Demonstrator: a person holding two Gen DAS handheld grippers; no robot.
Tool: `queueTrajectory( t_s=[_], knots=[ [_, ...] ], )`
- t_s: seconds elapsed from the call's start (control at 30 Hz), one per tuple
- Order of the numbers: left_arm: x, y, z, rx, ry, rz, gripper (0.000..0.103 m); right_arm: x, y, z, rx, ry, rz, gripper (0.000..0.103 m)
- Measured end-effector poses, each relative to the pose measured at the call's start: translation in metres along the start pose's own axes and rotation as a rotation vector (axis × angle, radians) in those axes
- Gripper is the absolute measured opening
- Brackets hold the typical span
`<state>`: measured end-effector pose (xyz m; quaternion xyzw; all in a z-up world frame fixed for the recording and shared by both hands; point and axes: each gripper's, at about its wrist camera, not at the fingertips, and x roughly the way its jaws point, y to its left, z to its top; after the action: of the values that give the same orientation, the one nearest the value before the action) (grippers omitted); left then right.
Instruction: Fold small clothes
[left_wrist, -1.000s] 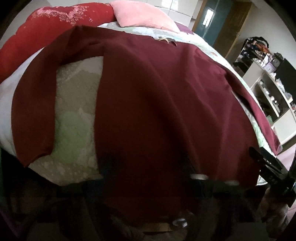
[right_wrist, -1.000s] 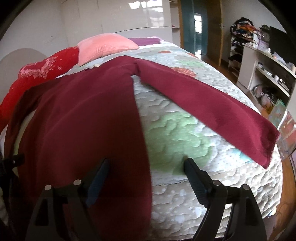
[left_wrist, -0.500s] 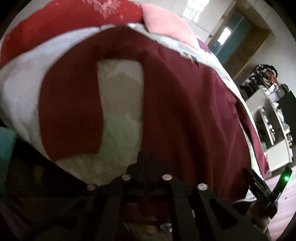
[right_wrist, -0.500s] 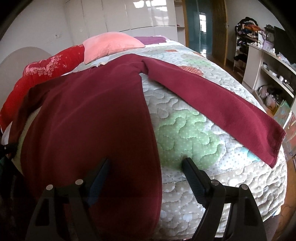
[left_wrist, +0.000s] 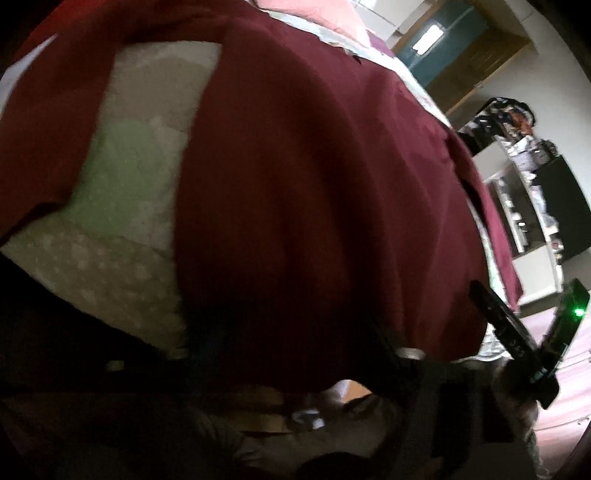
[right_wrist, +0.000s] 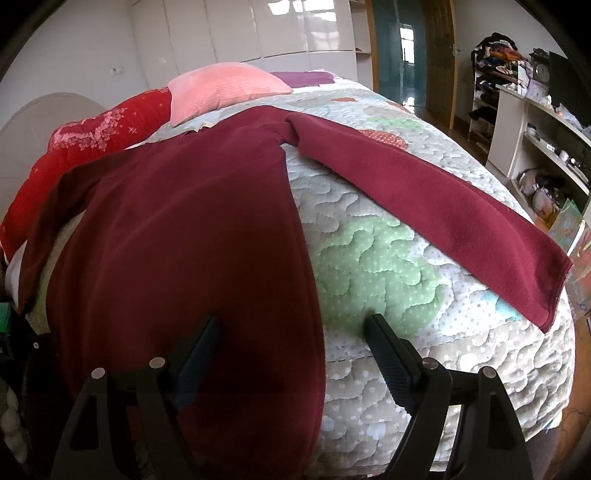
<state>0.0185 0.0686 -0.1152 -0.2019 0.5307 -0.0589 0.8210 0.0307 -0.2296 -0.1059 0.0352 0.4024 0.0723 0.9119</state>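
Note:
A dark red long-sleeved top (right_wrist: 184, 240) lies flat on the quilted bed (right_wrist: 369, 266), hem towards me, with its right sleeve (right_wrist: 443, 210) spread out to the side. In the left wrist view the top (left_wrist: 314, 184) fills the frame and its left sleeve (left_wrist: 48, 129) lies along the left. My left gripper (left_wrist: 295, 339) is low at the hem in deep shadow. Its jaws are opening, and the hem's cloth lies across the gap between them. My right gripper (right_wrist: 291, 332) stands open over the top's right edge, one finger above the cloth and one above the quilt. The right gripper (left_wrist: 509, 332) also shows at the left wrist view's right edge.
A pink pillow (right_wrist: 225, 88) and a red pillow (right_wrist: 92, 133) lie at the head of the bed. White shelves (right_wrist: 535, 129) with clutter stand to the right, a wooden door (right_wrist: 436, 55) beyond. The bed's near edge drops off just under both grippers.
The left gripper closed to a narrow gap half a second ago and its fingers now stand apart again, lower and closer to the hem. The right gripper has stayed put and open.

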Motion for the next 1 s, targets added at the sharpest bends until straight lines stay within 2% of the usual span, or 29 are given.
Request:
queueTrajectory(
  t_s=[0.03, 0.07, 0.13, 0.17, 0.2, 0.23, 0.43, 0.5, 0.67, 0.73, 0.77, 0.8, 0.87, 0.9, 1.0],
  knots=[
    [-0.002, 0.003, 0.001, -0.008, 0.005, 0.011, 0.02, 0.0, 0.002, 0.0, -0.007, 0.002, -0.005, 0.084],
    [-0.005, 0.007, 0.002, -0.029, 0.005, -0.012, 0.013, -0.001, 0.003, -0.001, -0.014, 0.003, -0.004, 0.078],
    [-0.014, 0.015, 0.003, -0.073, 0.006, -0.045, 0.008, -0.004, 0.007, 0.0, -0.033, 0.007, 0.011, 0.058],
    [-0.016, 0.017, 0.005, -0.074, 0.003, -0.038, 0.005, -0.005, 0.009, 0.001, -0.04, 0.014, 0.033, 0.035],
    [-0.022, 0.016, 0.005, -0.07, -0.005, -0.021, 0.005, -0.006, 0.01, 0.003, -0.042, 0.024, 0.053, 0.017],
    [-0.026, 0.016, 0.005, -0.07, -0.009, -0.012, 0.005, -0.008, 0.009, 0.006, -0.028, 0.042, 0.092, 0.01],
    [-0.051, 0.019, 0.0, -0.073, -0.043, 0.046, 0.003, -0.022, -0.003, 0.001, 0.063, 0.098, 0.227, 0.009],
    [-0.054, 0.02, -0.002, -0.071, -0.062, 0.051, 0.003, -0.025, -0.003, -0.006, 0.068, 0.108, 0.235, 0.009],
    [-0.073, 0.019, -0.003, -0.042, -0.138, 0.002, 0.005, -0.026, -0.001, -0.012, 0.04, 0.128, 0.223, 0.01],
    [-0.084, 0.011, 0.0, 0.006, -0.203, 0.04, 0.006, -0.03, -0.013, -0.005, 0.079, 0.099, 0.203, 0.016],
    [-0.088, 0.008, 0.002, 0.021, -0.221, 0.046, 0.013, -0.033, -0.025, -0.002, 0.113, 0.082, 0.176, 0.025],
    [-0.093, 0.005, 0.005, 0.033, -0.244, 0.046, 0.025, -0.035, -0.038, 0.0, 0.16, 0.062, 0.144, 0.04],
    [-0.098, 0.003, 0.008, 0.037, -0.268, 0.04, 0.039, -0.038, -0.071, 0.001, 0.288, 0.028, 0.099, 0.056],
    [-0.101, 0.001, 0.01, 0.039, -0.282, 0.037, 0.039, -0.039, -0.092, -0.001, 0.375, 0.019, 0.079, 0.057],
    [-0.099, 0.0, 0.015, 0.041, -0.282, 0.037, 0.04, -0.041, -0.131, -0.012, 0.524, 0.012, 0.045, 0.057]
  ],
)
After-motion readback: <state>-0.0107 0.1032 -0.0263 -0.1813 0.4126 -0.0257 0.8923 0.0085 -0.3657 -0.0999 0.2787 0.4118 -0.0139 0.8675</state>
